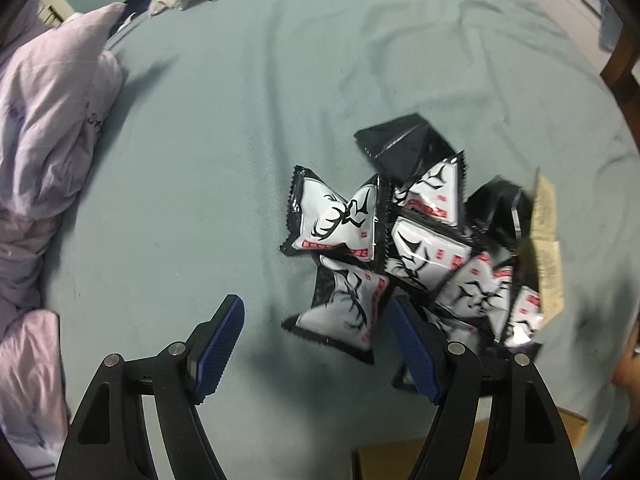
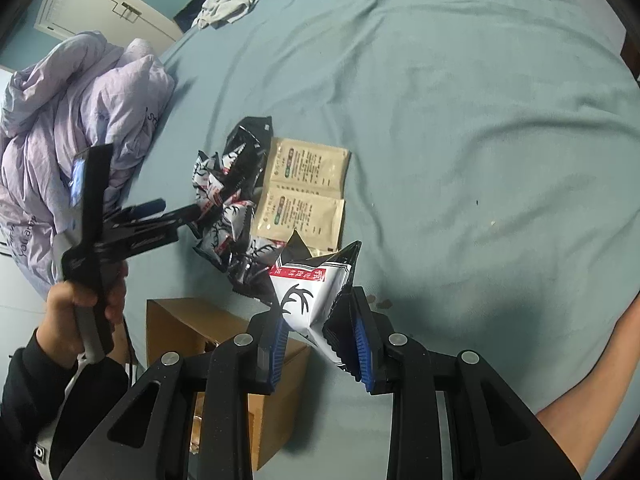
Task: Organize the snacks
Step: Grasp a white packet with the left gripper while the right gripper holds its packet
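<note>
Cardboard box [image 1: 472,452] was cut off by the bottom edge in the left wrist view; in the right wrist view the right gripper [image 2: 320,344] hid its near side. Beyond the box, the snack packet pile [image 2: 232,216] was partly hidden behind the blurred left gripper [image 2: 176,210]. Print on the tan sachets [image 2: 308,184] beside the pile was too small to read.

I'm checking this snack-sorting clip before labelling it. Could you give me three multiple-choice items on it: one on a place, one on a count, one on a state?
1. Where do the tan sachets lie?
A. in the cardboard box
B. on the bedsheet beside the packet pile
C. on the quilt

2. How many tan sachets show whole?
A. two
B. five
C. none

3. The right gripper is:
A. open and empty
B. out of view
C. shut on a black-and-white snack packet

Answers: 1 B, they rest flat on the bedsheet against the pile; 2 A, one above the other; 3 C, the packet sits clamped between the jaws.
</note>
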`<state>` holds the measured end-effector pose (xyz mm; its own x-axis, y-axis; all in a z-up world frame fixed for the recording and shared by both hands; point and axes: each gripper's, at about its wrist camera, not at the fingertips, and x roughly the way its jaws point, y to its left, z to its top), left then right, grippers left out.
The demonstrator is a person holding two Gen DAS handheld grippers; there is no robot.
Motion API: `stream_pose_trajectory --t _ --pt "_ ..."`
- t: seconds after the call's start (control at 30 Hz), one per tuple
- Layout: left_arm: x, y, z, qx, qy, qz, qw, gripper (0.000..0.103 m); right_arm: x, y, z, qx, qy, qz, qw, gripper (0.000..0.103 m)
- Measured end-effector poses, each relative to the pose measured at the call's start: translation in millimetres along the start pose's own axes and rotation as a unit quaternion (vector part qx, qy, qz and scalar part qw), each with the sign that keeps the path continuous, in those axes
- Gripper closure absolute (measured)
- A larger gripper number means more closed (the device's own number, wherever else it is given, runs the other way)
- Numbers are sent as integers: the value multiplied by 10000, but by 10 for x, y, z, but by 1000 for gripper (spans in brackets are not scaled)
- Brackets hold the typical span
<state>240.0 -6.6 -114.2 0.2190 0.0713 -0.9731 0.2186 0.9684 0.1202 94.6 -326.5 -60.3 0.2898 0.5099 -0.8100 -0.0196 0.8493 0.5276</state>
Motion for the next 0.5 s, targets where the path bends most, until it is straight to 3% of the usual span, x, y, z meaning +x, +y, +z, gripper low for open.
stream_pose_trajectory --t 0.17,0.2,0.23,0.3,0.5 --pt "329 -101 10 277 502 -97 9983 28 -13 -17 -31 34 37 -39 10000 76" --pt "328 -113 2 258 452 -81 9986 32 -19 -23 -36 37 36 -67 10000 76" --pt "306 -133 -3 256 405 -132 9988 44 -25 -25 -45 44 43 -73 10000 76" --pt "239 -206 -6 402 326 -82 9986 53 -54 -39 -58 65 32 -84 9999 76" --pt "-104 -186 -174 565 -68 95 9983 53 -255 4 -102 31 -149 -185 9997 76"
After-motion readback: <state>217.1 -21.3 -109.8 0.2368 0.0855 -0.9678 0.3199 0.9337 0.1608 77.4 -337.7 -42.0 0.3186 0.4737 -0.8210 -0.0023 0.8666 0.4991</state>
